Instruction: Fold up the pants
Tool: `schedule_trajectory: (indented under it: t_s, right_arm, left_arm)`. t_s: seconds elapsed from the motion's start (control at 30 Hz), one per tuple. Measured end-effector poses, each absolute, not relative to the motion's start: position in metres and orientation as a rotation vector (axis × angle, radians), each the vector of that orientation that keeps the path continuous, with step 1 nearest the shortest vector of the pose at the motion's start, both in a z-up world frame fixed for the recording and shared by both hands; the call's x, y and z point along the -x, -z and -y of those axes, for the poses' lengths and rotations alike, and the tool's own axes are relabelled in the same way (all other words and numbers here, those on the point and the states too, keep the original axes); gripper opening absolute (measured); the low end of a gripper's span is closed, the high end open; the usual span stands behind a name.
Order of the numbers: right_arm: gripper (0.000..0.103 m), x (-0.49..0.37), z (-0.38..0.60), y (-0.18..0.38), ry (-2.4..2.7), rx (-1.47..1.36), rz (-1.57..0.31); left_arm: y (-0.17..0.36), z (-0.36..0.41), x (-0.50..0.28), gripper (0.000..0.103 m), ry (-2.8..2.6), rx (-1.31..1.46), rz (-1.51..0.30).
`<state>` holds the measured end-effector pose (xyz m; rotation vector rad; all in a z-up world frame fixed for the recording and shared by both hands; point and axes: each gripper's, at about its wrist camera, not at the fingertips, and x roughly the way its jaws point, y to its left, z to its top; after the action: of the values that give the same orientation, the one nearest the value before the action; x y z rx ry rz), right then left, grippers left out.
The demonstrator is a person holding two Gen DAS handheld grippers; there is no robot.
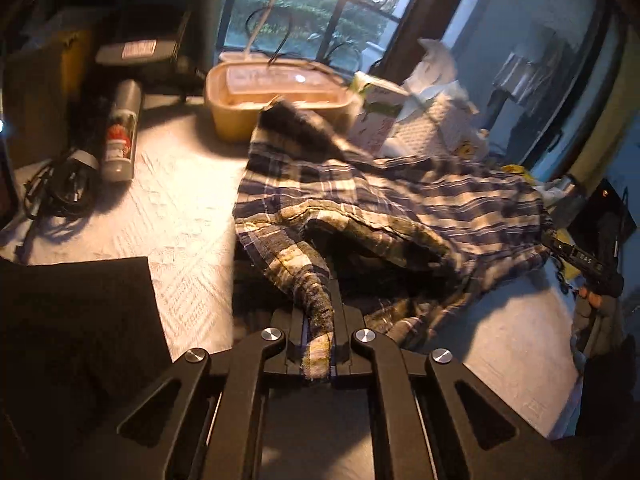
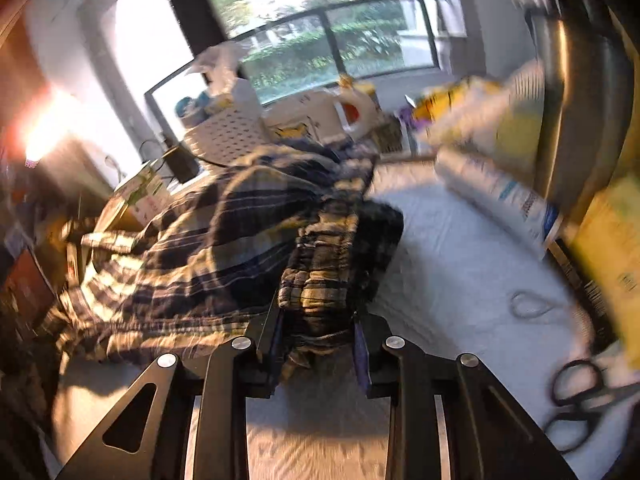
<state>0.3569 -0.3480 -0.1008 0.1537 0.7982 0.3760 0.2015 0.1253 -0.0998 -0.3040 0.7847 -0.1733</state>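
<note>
The pants (image 1: pixel 360 200) lie bunched and rumpled mid-table, no neat fold showing yet, the left gripper (image 1: pixel 318 344) pinching a corner of cloth and the right gripper (image 2: pixel 316 340) clamped on the gathered waistband, so most folding remains.

Motion blur smears the right wrist view: packages (image 2: pixel 496 160) along the wall unreadable, scissors (image 2: pixel 576 396) cut by the frame edge. The pants (image 1: pixel 360 200) hide the table (image 1: pixel 180 208) beneath them.
</note>
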Motion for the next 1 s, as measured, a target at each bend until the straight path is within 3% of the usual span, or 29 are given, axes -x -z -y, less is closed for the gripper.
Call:
schedule_trajectory:
  t_s: [0.2, 0.4, 0.5, 0.63, 0.67, 0.83, 1.0]
  right_arm:
    - [0.028, -0.312, 0.358, 0.073, -0.364, -0.056, -0.776]
    - [0.029, -0.285, 0.382, 0.102, -0.327, -0.093, -0.86]
    - [0.04, -0.275, 0.386, 0.115, -0.308, -0.103, -0.889]
    - [0.064, -0.262, 0.399, 0.108, -0.249, -0.094, -0.856]
    - [0.064, -0.259, 0.404, 0.103, -0.231, -0.092, -0.839]
    - [0.064, -0.25, 0.41, 0.073, -0.214, -0.07, -0.738]
    - [0.064, -0.256, 0.389, 0.063, -0.294, -0.044, -0.703]
  left_arm:
    - [0.09, -0.108, -0.164, 0.005, 0.226, 0.247, -0.792]
    - [0.121, -0.097, -0.137, 0.011, 0.256, 0.171, -0.902]
    - [0.121, -0.105, -0.132, 0.012, 0.232, 0.168, -0.92]
    - [0.101, -0.117, -0.129, 0.024, 0.155, 0.157, -0.874]
    - [0.096, -0.117, -0.128, 0.028, 0.148, 0.151, -0.854]
    - [0.077, -0.078, -0.138, 0.07, 0.278, 0.086, -0.765]
    - [0.092, -0.037, -0.176, 0.07, 0.315, -0.011, -0.777]
